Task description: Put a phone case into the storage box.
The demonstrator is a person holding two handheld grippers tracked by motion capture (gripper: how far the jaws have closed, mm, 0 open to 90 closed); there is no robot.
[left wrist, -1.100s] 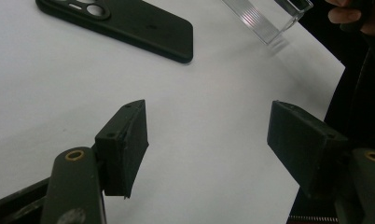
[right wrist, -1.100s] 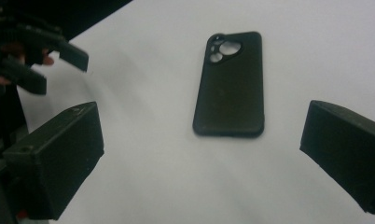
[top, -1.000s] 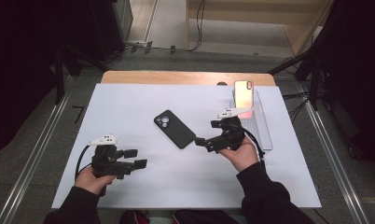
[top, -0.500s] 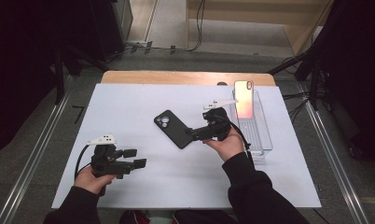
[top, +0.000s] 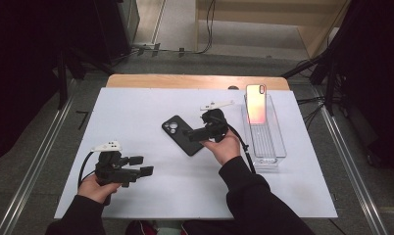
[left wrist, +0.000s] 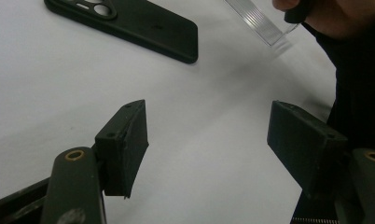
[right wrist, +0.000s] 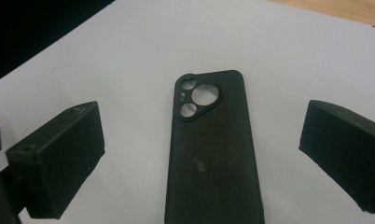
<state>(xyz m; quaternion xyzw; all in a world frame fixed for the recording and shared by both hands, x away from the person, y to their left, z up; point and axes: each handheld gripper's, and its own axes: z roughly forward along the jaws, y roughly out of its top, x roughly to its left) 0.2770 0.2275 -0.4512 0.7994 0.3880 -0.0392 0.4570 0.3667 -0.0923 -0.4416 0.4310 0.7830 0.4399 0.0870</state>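
Overhead plus two close finger-level views

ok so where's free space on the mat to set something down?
Far-left stretch of the mat, between its left edge and the case, is bare. So is the near-right corner, below the tray. Crowded: the middle, where the right tongs sit over the case, beside the tray holding an upright phone.

Left tongs [top: 145, 165] rest low near the person, jaws wide apart; right tongs [top: 189, 135], reached forward, gape too.
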